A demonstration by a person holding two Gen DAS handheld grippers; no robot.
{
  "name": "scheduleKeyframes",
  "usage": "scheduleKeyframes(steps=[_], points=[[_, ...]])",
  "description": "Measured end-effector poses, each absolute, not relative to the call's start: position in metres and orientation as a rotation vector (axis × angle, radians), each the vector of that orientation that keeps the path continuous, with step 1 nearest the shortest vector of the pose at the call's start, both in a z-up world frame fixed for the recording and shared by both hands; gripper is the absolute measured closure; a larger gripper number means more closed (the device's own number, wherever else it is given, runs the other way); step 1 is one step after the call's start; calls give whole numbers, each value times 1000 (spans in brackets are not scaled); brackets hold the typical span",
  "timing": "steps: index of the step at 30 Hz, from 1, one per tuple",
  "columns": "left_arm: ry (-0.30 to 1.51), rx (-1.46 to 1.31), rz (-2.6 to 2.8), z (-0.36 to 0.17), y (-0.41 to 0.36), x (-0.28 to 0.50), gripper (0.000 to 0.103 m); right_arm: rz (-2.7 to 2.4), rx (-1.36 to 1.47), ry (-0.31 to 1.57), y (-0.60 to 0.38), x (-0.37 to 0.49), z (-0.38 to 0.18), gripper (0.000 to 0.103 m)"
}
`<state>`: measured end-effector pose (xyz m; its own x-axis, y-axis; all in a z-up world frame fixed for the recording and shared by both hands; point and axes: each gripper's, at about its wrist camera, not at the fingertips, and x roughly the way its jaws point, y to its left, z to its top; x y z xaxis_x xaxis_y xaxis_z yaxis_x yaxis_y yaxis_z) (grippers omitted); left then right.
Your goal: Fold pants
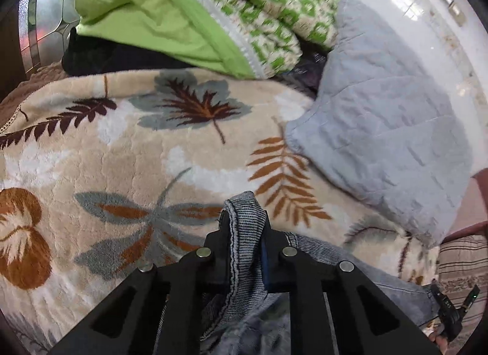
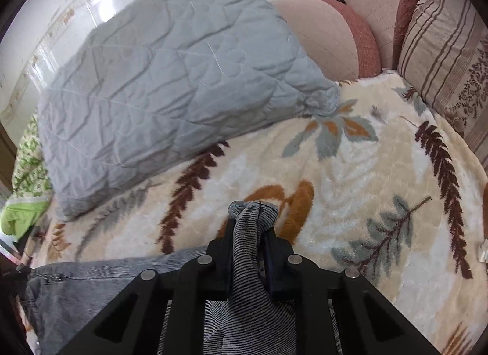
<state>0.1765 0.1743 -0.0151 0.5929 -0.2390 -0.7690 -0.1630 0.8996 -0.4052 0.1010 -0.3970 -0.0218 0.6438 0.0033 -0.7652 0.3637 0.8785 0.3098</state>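
Observation:
Grey striped-weave pants [image 1: 244, 233] lie at the near edge of a leaf-patterned blanket [image 1: 128, 153]. My left gripper [image 1: 244, 217] is shut on a bunched hem of the pants, which sticks up between the black fingers. More of the pants [image 2: 100, 275] trails off to the left in the right wrist view. My right gripper [image 2: 253, 220] is shut on another bunched fold of the pants [image 2: 256, 251], pinched between its fingers above the blanket [image 2: 350, 172]. At the lower right edge of the left wrist view the other gripper's black body [image 1: 451, 309] shows.
A grey quilted cushion [image 1: 387, 129] [image 2: 170, 80] lies on the bed by a white wall. Green and patterned bedding [image 1: 189, 19] is piled at the back. Pink bolsters [image 2: 335, 34] and a striped pillow [image 2: 451, 49] line the head end.

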Motion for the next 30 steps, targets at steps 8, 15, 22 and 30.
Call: scheduleKeyframes(steps=[8,15,22,30], points=[[791,-551,-152,44,185,103,90,-164,577,735,-403,34,26,87],[739,-502,-224,63,226,4,90,-141,690,708,-421,-73,35,88],[872,-380,-227,42,254,-69,90,-88,689,805,-409,-179,35,88],[1129,-269,-155,-12,262,-97,88,-40,580,1193,-392,-220,-3,86]])
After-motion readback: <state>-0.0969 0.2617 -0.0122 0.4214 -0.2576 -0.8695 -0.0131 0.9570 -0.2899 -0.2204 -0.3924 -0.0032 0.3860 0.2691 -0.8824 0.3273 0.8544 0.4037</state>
